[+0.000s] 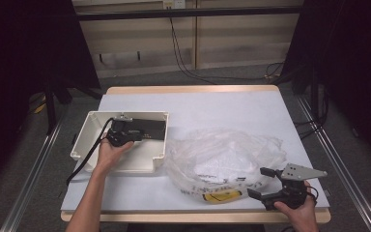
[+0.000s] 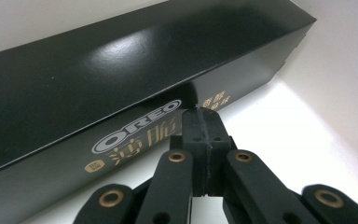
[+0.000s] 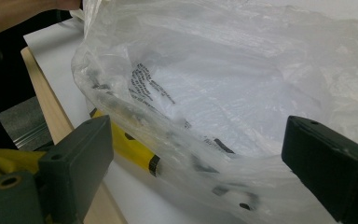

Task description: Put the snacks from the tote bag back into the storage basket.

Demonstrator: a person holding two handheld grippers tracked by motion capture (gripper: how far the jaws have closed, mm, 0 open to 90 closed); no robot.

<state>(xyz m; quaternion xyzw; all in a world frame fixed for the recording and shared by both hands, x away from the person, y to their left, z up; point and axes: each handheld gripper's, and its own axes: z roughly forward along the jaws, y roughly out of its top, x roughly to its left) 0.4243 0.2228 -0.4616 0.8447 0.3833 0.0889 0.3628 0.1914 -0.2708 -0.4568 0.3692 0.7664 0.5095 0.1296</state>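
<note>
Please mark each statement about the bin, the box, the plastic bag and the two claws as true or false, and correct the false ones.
1. The black Oreo box lies inside the white bin. True.
2. The left claw is wide open. False: its jaws are shut, tips at the box.
3. The right claw is open beside the plastic bag. True.
4. The bag lies inside the bin. False: it lies on the table, right of the bin.

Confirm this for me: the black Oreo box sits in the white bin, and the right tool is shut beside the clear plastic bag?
Not quite. The right tool is open, jaws wide apart at the clear plastic bag, as the right gripper view shows. The black Oreo box does sit in the white bin.
</note>
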